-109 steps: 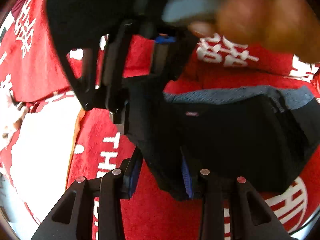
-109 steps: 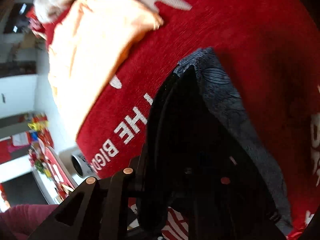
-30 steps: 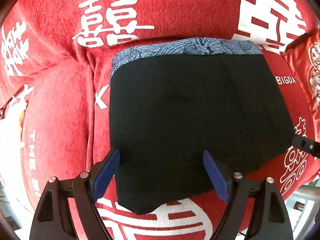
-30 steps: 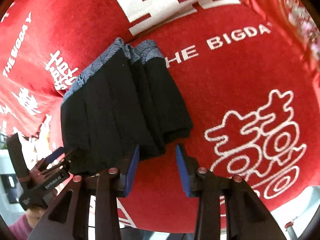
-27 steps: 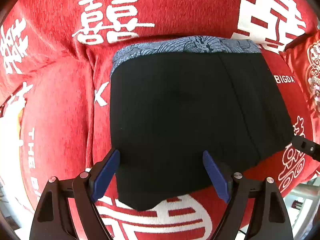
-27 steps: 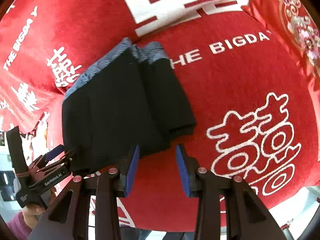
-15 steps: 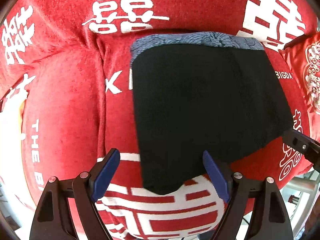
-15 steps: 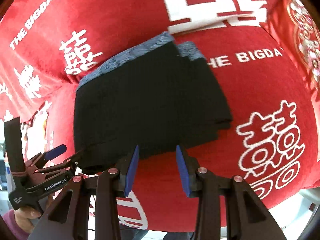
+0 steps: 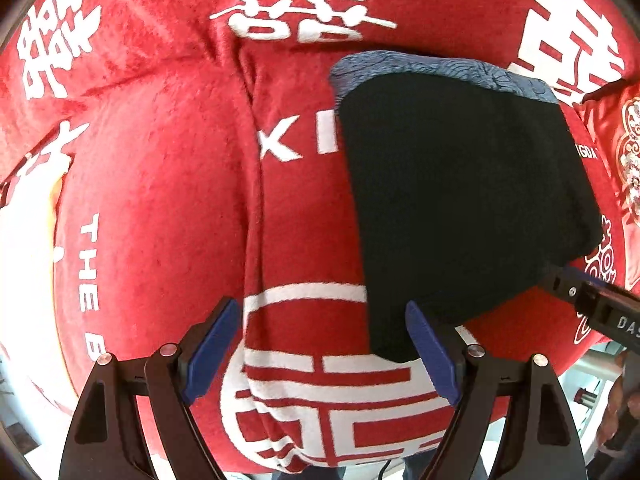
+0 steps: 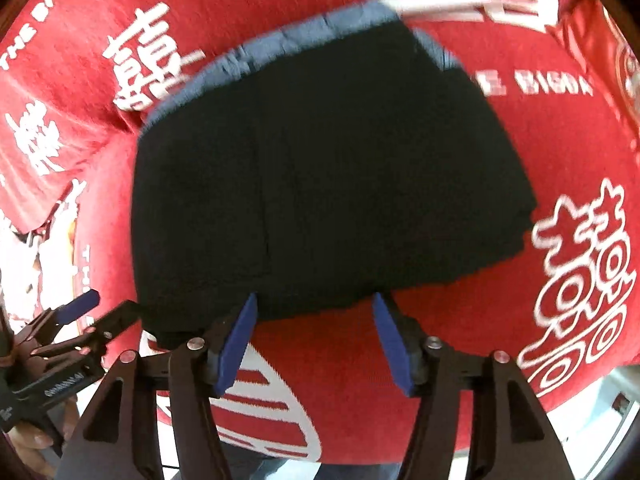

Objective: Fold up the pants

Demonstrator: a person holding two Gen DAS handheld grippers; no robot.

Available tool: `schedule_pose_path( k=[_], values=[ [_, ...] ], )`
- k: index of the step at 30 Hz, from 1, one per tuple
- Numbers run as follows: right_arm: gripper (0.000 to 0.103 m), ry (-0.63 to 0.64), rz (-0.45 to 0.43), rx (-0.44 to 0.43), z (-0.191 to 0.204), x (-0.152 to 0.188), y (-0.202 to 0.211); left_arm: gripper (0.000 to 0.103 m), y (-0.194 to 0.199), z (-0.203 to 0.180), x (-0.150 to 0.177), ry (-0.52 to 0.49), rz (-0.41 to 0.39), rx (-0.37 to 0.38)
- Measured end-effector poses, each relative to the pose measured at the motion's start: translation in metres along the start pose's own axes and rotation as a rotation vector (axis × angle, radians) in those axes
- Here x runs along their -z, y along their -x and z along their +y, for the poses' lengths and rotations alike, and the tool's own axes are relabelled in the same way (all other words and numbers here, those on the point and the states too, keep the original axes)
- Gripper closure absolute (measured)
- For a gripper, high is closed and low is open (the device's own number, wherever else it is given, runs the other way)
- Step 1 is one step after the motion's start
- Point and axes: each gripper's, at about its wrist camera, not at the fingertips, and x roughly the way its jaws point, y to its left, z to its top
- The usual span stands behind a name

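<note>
I see both the left gripper point(image 9: 322, 354) and right gripper point(image 10: 316, 344) open and empty (right's jaws just widened), so a careless pass could snag the folded pants point(image 10: 320, 168) and undo the fold.

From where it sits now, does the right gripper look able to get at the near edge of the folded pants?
Probably yes. The right gripper has just been opening, with nothing between its jaws, and the near edge of the folded black pants lies directly ahead on the red blanket. The left gripper sits off to the side.
</note>
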Motion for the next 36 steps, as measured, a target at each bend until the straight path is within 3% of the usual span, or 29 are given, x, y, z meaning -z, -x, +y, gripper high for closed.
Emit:
schedule_pose_path(
  k=[10, 17, 25, 30, 33, 36],
  values=[
    [0.039, 0.061, 0.056, -0.040, -0.002, 0.017, 0.001, 0.017, -0.004, 0.011, -0.005, 0.066, 0.027, -0.039],
    [0.039, 0.135, 0.038, -0.134, -0.009, -0.006, 0.027, 0.017, 0.010, -0.003, -0.025, 0.155, -0.035, -0.055],
    [0.036, 0.188, 0.007, -0.208, -0.035, -0.038, 0.044, 0.017, -0.003, -0.038, -0.047, 0.155, -0.019, -0.071],
    [0.035, 0.159, 0.038, -0.240, -0.050, -0.049, 0.035, 0.017, -0.013, -0.049, -0.049, 0.143, -0.003, -0.114],
    [0.035, 0.144, 0.058, -0.265, -0.056, -0.054, 0.029, 0.006, -0.015, -0.046, -0.048, 0.165, 0.003, -0.137],
    [0.035, 0.163, 0.062, -0.287, -0.058, -0.057, 0.026, 0.006, -0.017, -0.043, -0.047, 0.189, 0.014, -0.130]
  ],
)
